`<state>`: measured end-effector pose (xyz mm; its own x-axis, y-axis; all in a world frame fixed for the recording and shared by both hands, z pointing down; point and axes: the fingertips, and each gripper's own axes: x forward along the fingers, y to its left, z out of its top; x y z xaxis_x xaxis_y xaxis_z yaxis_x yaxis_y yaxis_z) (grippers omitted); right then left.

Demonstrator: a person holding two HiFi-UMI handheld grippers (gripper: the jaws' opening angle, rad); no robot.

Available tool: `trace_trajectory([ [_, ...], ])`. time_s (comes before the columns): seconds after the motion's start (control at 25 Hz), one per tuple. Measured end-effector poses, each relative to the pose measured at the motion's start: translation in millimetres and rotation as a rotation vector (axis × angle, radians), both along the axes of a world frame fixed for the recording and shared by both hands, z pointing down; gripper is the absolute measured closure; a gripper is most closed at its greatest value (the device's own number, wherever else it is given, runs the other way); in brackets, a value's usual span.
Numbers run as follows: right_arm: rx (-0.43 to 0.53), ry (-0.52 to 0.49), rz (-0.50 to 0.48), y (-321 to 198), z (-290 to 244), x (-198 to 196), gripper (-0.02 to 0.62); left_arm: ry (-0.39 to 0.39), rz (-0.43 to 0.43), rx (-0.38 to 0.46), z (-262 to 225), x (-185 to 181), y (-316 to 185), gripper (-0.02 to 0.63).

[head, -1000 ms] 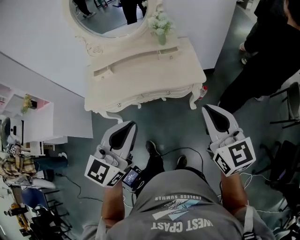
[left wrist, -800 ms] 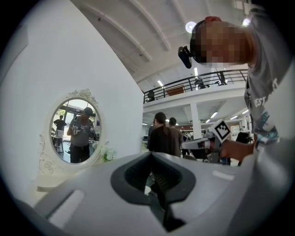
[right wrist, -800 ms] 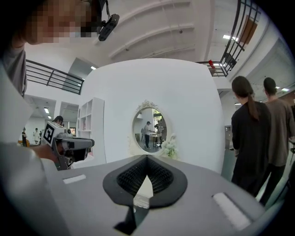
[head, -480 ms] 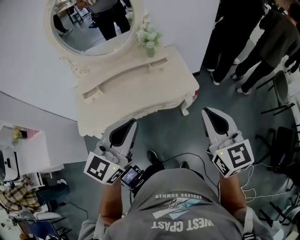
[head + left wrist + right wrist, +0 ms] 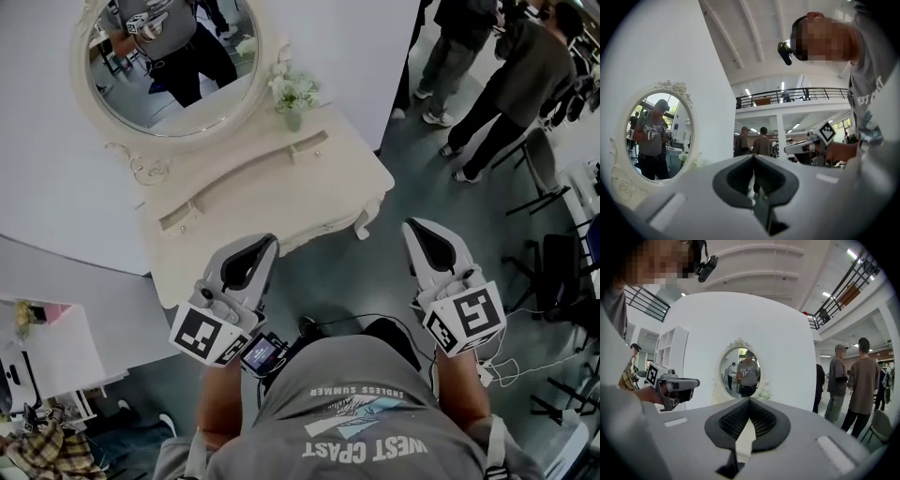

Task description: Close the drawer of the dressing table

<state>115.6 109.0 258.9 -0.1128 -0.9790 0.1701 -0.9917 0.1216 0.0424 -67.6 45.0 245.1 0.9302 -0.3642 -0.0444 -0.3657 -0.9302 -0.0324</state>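
Observation:
The cream dressing table (image 5: 272,183) stands against the white wall under an oval mirror (image 5: 169,66). A small flower vase (image 5: 293,98) sits on its top. From above I cannot make out its front drawer. My left gripper (image 5: 266,242) is shut and empty, with its tip at the table's front edge. My right gripper (image 5: 413,228) is also shut and empty, over the floor right of the table's leg. In the left gripper view the jaws (image 5: 753,157) meet beside the mirror (image 5: 658,136). In the right gripper view the jaws (image 5: 749,399) point at the mirror (image 5: 740,369).
Several people (image 5: 487,84) stand on the grey floor to the right, near dark chairs (image 5: 548,169). A white shelf unit (image 5: 37,356) is at the lower left. Cables (image 5: 487,370) lie on the floor by my feet.
The dressing table has come closer and slid left and down in the head view. Both grippers have moved toward it and stayed shut. The left tip now reaches the table's front edge.

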Motion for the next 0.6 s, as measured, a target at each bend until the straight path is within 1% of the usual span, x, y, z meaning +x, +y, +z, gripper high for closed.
trace_trajectory([
  [0.12, 0.004, 0.012, 0.01, -11, -5, -9, 0.595, 0.011, 0.006, 0.001, -2, -10, -12, 0.603],
  [0.28, -0.002, 0.024, -0.005, -28, -9, -17, 0.595, 0.019, -0.013, -0.009, -3, -21, -25, 0.603],
  [0.44, -0.005, 0.028, -0.037, -53, -8, -20, 0.595, 0.02, -0.054, -0.013, 0, -31, -41, 0.603],
  [0.6, -0.002, 0.024, -0.095, -87, -7, -22, 0.595, 0.014, -0.128, -0.016, 4, -42, -63, 0.603],
])
